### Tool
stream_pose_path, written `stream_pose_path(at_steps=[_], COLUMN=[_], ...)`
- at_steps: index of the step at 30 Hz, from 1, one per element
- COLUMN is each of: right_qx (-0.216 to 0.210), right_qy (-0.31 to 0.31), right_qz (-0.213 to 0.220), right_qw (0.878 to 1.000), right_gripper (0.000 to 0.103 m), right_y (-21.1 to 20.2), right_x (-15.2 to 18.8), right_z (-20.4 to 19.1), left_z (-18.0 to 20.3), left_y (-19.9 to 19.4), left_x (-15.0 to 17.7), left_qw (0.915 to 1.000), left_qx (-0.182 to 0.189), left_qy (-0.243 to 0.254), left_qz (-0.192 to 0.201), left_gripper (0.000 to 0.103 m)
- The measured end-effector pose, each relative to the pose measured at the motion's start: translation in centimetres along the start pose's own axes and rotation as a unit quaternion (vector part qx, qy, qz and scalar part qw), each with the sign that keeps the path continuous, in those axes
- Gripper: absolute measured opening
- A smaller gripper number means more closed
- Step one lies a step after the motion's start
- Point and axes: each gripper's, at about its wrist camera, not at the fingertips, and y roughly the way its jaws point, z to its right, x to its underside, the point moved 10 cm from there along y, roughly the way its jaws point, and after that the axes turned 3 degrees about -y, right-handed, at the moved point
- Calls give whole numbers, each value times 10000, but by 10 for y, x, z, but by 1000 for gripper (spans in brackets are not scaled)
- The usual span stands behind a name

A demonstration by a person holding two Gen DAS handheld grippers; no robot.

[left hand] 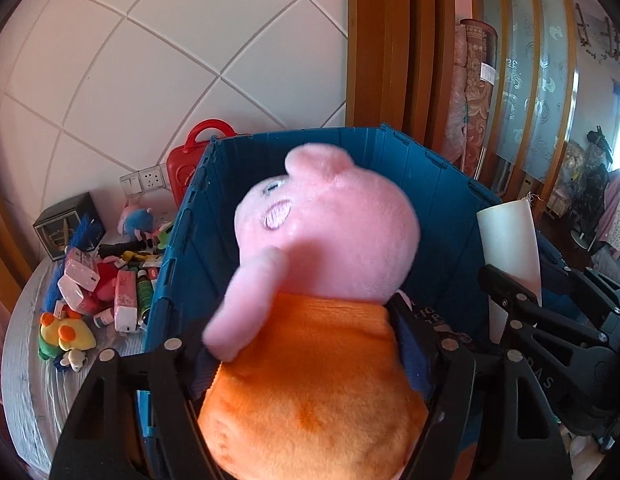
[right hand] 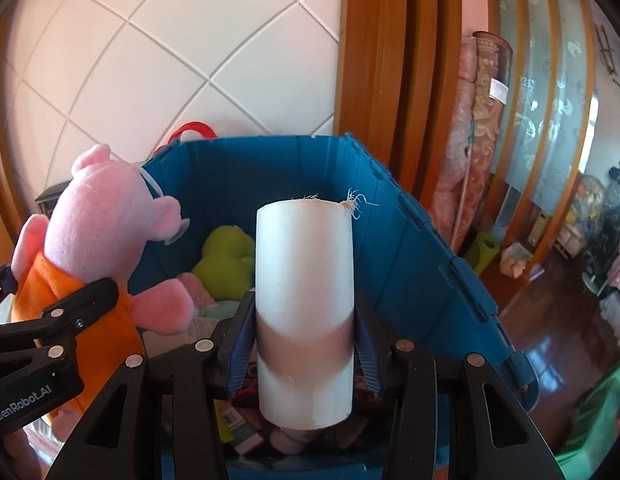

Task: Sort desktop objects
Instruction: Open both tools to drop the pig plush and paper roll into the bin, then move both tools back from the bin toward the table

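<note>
While both tools hung over the blue crate [left hand: 429, 184], I saw the left gripper [left hand: 310, 360] clamped on the plush pig [left hand: 329, 240]; its blue pads pressed into the orange dress from either side, and the pink head and one arm stood up above the fingers. From the right wrist camera the pig sat at the crate's left rim, raised above it and tilted toward the inside; I could not tell whether any part of it touched the wall.

The right gripper [right hand: 306, 344] was closed on a white cylinder [right hand: 306, 264]; the ribbed pads gripped its lower half, the cylinder stood roughly upright along the fingers, and a few loose threads showed at its top edge. It hung over the open crate, near the side closest to me.

Inside the crate I made out a green plush [right hand: 226, 256] toward the far left corner, with pale soft things and some printed packets lower down; these were too jumbled to name.

On the round table [left hand: 26, 380] left of the crate lay the unsorted heap: a yellow plush duck [left hand: 68, 334] nearest me, pink packets [left hand: 124, 300] just beside the crate wall, a black box [left hand: 66, 224] at the back, and a small plush in blue [left hand: 138, 220] near the wall socket [left hand: 144, 182]; a red case [left hand: 186, 164] stood behind the crate's far left corner.
</note>
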Motion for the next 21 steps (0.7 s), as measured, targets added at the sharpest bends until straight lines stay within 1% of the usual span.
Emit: stream_pose_path(at_steps=[1,2,3,4,6,9,12,15,16,18,21], right_qx=[33,91,139,205,315,279,199,84,41,-15,-40], right_qy=[-13,-23,-16,-8,-8,-7,-11,-44,-50,-85,-79], right_qz=[-11,33,78,151,238,204,186,292,301,323,353], right_qw=[10000,10000,9999,9997,9992,9994,9996,9995,9995,9994,9993], right_gripper=[48,54,83,101,103,103,103,103,103,103,103], right_y=[0,-2,-4,-9,-16,-27,-45,-71,-79,-93,-112], right_x=[1,0,-1,-2,-4,0,6,13,16,25,38], right_z=[1,0,-1,-1,-2,-11,-30,-59,-70,-91,-121], left_z=[0,-1,-2,-4,-12,-25,-46,-72,-81,-100,-130], left_y=[-5,-11,-16,-22,-35,-53,-75,-96,-102,-115,-134], left_x=[0,1,0,0,2,8,16,29,34,44,64], left_qw=[10000,10000,9999,9998,9996,9993,9987,9983,9982,9979,9973], left_qx=[4,2,3,-16,-10,-13,-40,-104,-131,-197,-392], left_qy=[7,30,58,70,20,-49,-121,-185,-201,-223,-287], left_qz=[26,60,109,158,264,383,503,549,558,577,550], left_gripper=[78,80,83,85,91,91,91,92,96,98,99])
